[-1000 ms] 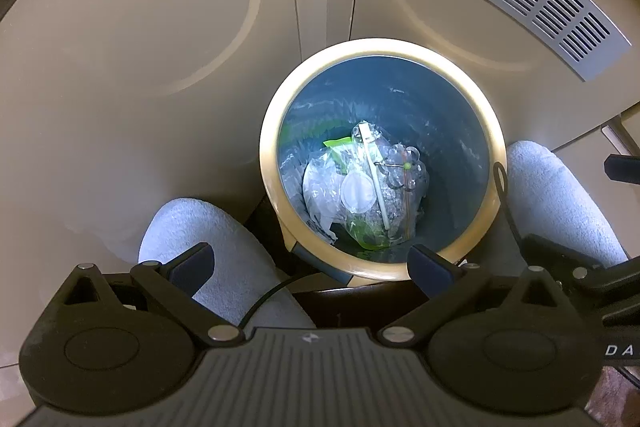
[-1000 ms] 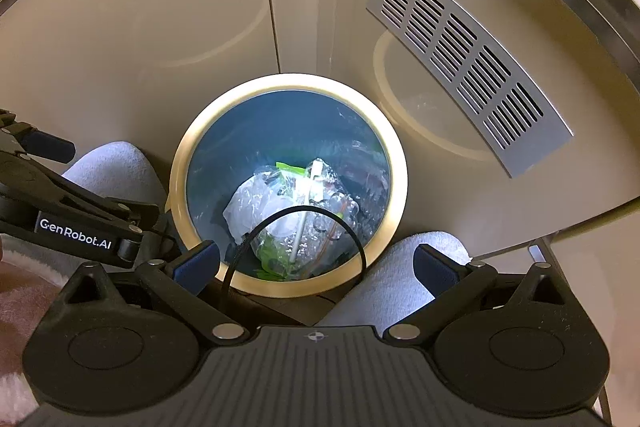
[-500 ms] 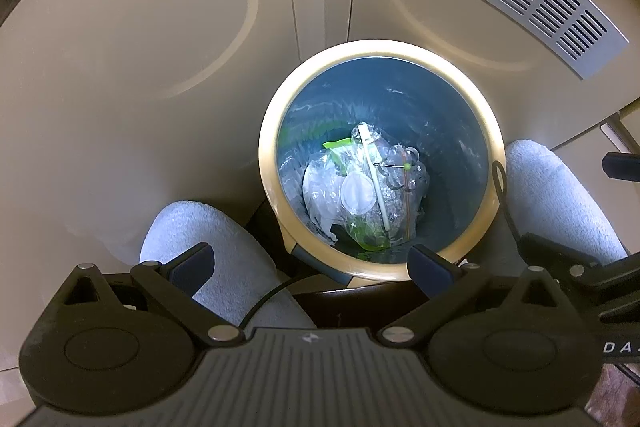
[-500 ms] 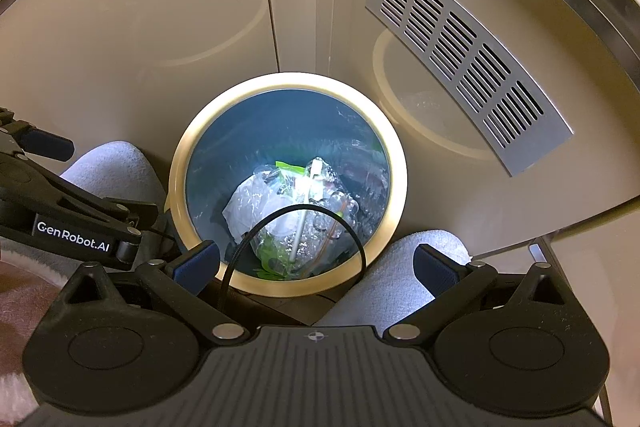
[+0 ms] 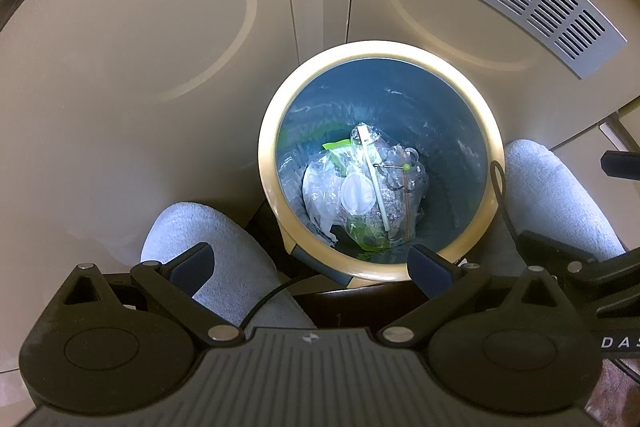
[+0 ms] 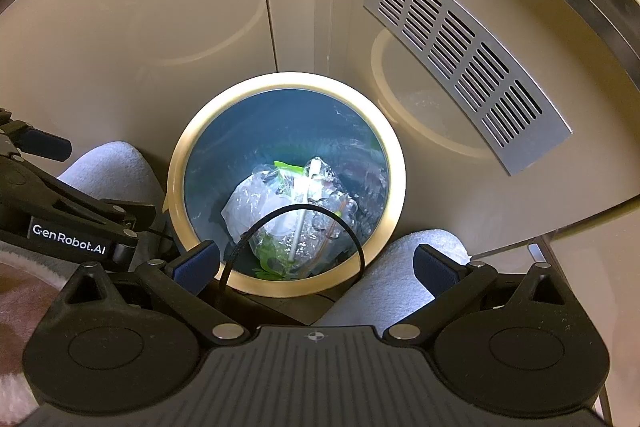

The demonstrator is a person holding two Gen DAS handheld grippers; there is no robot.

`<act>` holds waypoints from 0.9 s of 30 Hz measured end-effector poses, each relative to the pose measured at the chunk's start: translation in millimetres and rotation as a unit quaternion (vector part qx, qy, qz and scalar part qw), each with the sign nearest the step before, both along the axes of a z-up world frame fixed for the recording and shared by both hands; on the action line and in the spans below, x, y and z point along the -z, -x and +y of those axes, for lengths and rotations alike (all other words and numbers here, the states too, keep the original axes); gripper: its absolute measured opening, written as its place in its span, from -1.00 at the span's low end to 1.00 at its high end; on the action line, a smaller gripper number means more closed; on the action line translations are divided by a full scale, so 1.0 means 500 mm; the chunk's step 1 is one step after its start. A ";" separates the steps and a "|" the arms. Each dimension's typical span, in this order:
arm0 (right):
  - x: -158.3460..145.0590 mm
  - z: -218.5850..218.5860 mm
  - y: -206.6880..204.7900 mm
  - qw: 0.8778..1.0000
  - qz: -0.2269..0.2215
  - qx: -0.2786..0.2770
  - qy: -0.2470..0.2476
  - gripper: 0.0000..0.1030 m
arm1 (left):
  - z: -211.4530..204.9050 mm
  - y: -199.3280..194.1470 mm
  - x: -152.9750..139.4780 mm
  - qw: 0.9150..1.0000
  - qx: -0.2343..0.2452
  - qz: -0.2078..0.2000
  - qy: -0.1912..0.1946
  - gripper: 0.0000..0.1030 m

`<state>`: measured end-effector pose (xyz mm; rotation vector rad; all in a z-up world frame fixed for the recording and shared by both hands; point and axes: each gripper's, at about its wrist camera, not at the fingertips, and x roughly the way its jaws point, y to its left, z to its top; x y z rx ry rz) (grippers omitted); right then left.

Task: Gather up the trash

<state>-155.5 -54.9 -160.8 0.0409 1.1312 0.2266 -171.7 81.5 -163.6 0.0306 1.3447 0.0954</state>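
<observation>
Hand-held gripper above bin rim

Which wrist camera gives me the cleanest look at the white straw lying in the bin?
The left wrist view: the white straw lies fully exposed on the clear plastic trash in the bin. In the right wrist view a black cable loop crosses in front of the straw, interrupting its middle.
</observation>
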 end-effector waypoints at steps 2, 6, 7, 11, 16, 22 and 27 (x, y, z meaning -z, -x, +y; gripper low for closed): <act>0.000 0.000 -0.001 1.000 0.000 0.000 0.000 0.99 | -0.001 0.000 -0.001 1.000 0.001 0.000 0.000 0.99; -0.001 0.000 -0.001 1.000 0.000 0.000 0.000 0.99 | 0.000 0.000 -0.002 1.000 0.001 0.000 -0.001 0.99; -0.001 0.000 0.000 1.000 0.000 0.000 0.000 0.99 | -0.001 0.000 -0.001 1.000 0.001 0.000 0.000 0.99; -0.001 0.000 0.000 1.000 0.000 0.000 0.000 0.99 | -0.001 0.000 -0.002 1.000 0.001 0.000 0.000 0.99; -0.002 0.000 -0.001 1.000 0.000 0.000 0.000 0.99 | -0.002 0.001 -0.001 1.000 0.000 0.001 -0.001 0.99; -0.002 0.000 0.000 1.000 0.000 0.000 0.000 0.99 | -0.001 0.001 -0.001 1.000 0.001 0.002 -0.001 0.99; -0.001 0.000 0.001 1.000 0.000 0.000 0.000 0.99 | 0.002 0.000 0.001 1.000 0.001 0.006 -0.001 0.99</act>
